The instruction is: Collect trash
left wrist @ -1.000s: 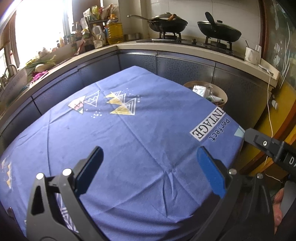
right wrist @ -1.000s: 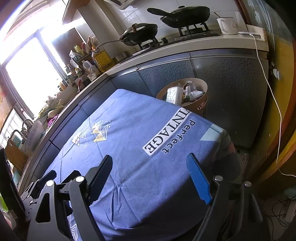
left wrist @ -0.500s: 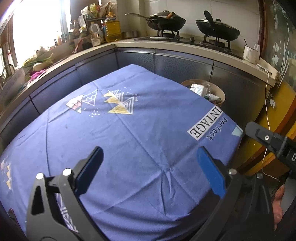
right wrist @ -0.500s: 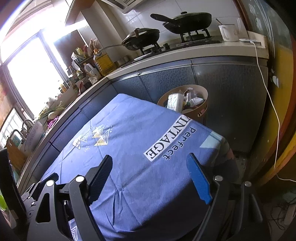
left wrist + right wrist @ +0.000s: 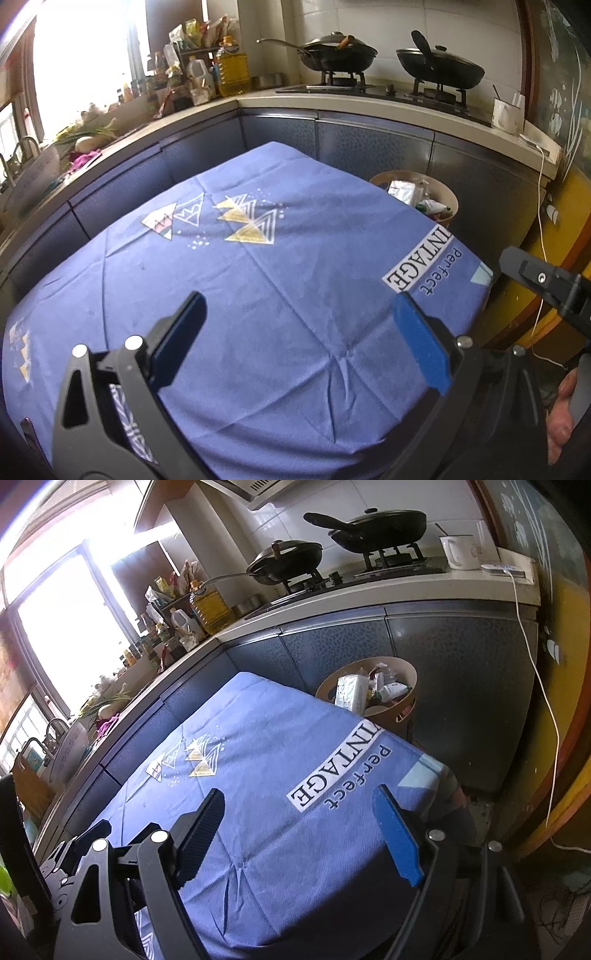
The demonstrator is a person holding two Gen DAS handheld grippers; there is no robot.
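Two black handheld grippers with blue finger pads hover over a table draped in a blue printed cloth (image 5: 295, 295). The left gripper (image 5: 299, 332) has its fingers spread wide, nothing between them; the right gripper (image 5: 303, 834) is likewise spread and empty. Past the table's far corner, against dark kitchen cabinets, stands a round tan waste bin (image 5: 404, 698) — the trash (image 5: 351, 694) sits inside it: a crumpled white packet and what look like small wrappers, hard to tell apart.
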